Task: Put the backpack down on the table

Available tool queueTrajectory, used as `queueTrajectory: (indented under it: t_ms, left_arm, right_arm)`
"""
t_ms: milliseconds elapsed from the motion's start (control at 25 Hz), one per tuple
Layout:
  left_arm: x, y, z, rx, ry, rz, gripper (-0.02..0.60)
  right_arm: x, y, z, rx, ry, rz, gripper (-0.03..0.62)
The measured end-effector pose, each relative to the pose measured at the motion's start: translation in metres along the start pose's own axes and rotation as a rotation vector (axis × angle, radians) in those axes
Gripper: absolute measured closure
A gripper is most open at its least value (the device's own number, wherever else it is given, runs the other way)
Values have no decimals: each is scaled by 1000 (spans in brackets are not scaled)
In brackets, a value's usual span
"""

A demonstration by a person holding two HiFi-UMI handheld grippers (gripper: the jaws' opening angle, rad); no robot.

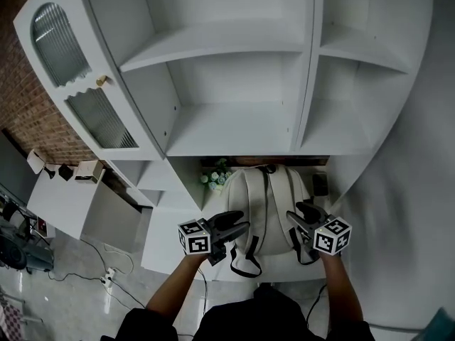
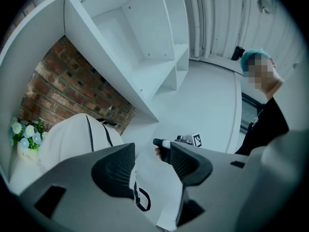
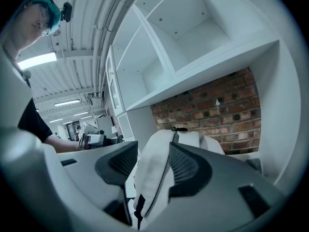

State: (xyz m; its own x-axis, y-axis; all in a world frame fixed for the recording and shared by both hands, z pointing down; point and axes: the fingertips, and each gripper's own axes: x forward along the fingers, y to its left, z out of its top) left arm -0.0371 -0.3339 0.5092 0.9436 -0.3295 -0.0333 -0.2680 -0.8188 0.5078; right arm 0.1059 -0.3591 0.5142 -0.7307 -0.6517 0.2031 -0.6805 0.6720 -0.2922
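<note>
Cloth is what we are handling. From the head view the white backpack (image 1: pixel 276 204) looks soft and padded. We judge it likely to sag rather than keep its shape, hardly fragile, and its weight is unknown since we cannot see what it holds. It sits on the table (image 1: pixel 167 258) under the lowest board of the shelf unit (image 1: pixel 234 130). Its shoulder straps (image 1: pixel 254 204) face us. They seem the best hold, being thick enough to pinch without slipping. The left gripper (image 1: pixel 234 227) and right gripper (image 1: pixel 297 222) meet one strap each, just in front of the shelf unit.

In the left gripper view the jaws stand a narrow way apart, with a white strap and its black loop (image 2: pixel 141 199) filling the gap. We read this as a hold on the strap. The body of the backpack rises beyond it, beneath the shelf unit.

In the right gripper view the jaws likewise pinch a padded strap (image 3: pixel 152 178). Here the long axis runs roughly upright, perhaps tilted back. The top handle (image 3: pixel 178 129) is uppermost under the shelf unit, and the base is toward us. Whether the base bears fully on the table we cannot tell.
</note>
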Motion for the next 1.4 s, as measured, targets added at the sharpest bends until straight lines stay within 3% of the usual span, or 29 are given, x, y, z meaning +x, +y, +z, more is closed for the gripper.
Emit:
queueTrajectory:
  t_ms: [400,720,880,1040,1120,1240,1400]
  left_arm:
    - [-25,-51,-14,50,-8,-27,357]
    - [-37,-86,-24,112,-25,19,360]
    - [-47,-98,-26,52,-95,37,423]
    - [-62,-97,-27,24,-141,148,510]
    - [-68,-104,-32,47,-126,177,553]
    - [-77,-123,-41,129,-100,188,558]
    - [-88,-142,-53,225,-73,249,558]
  right_arm:
    - [-19,63,-19,15,-37,-62,390]
    - [-39,109,-36,-1,-42,-116,390]
    - [-51,129,-46,8,-51,-147,391]
    - [-65,146,-57,8,-55,-184,393]
    - [-70,154,-61,23,-59,-196,395]
    - [-74,168,-60,56,-78,-207,395]
    - [-79,190,-55,11,-78,-241,396]
